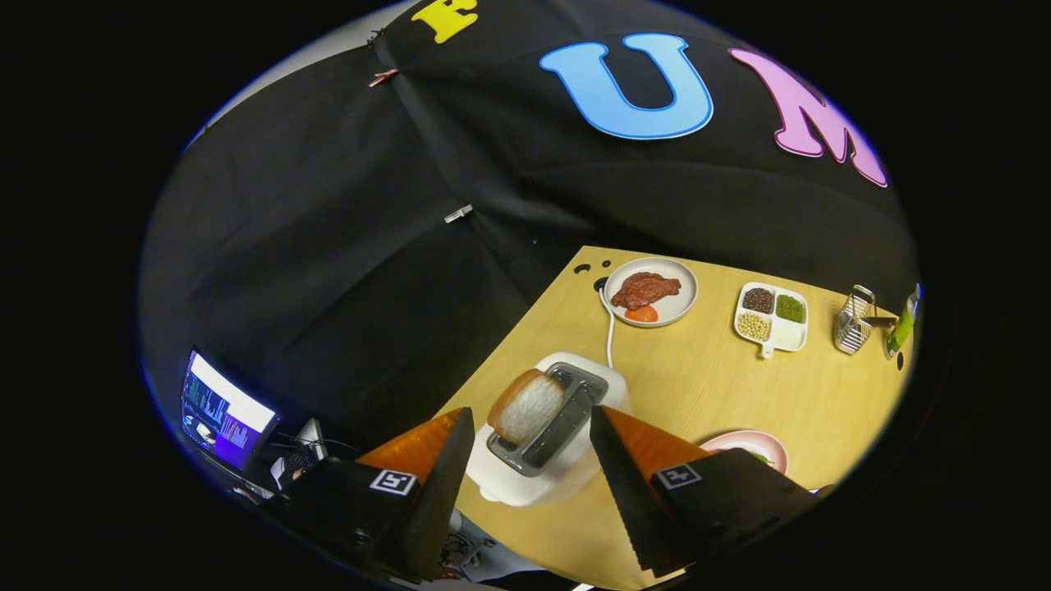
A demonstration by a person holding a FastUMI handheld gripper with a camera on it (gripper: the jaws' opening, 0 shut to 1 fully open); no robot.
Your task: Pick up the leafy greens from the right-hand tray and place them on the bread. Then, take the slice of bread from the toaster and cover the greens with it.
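The claw hangs wide open above the toaster, holding nothing; best lower squarely so both fingers flank the bread slice before squeezing.

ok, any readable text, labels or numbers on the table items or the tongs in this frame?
None readable.
Square black-and-white marker tags on the open tongs: patterns, no letters.
Green bottle beside the wire holder: label too small.
White toaster with bread slice: no visible marking.
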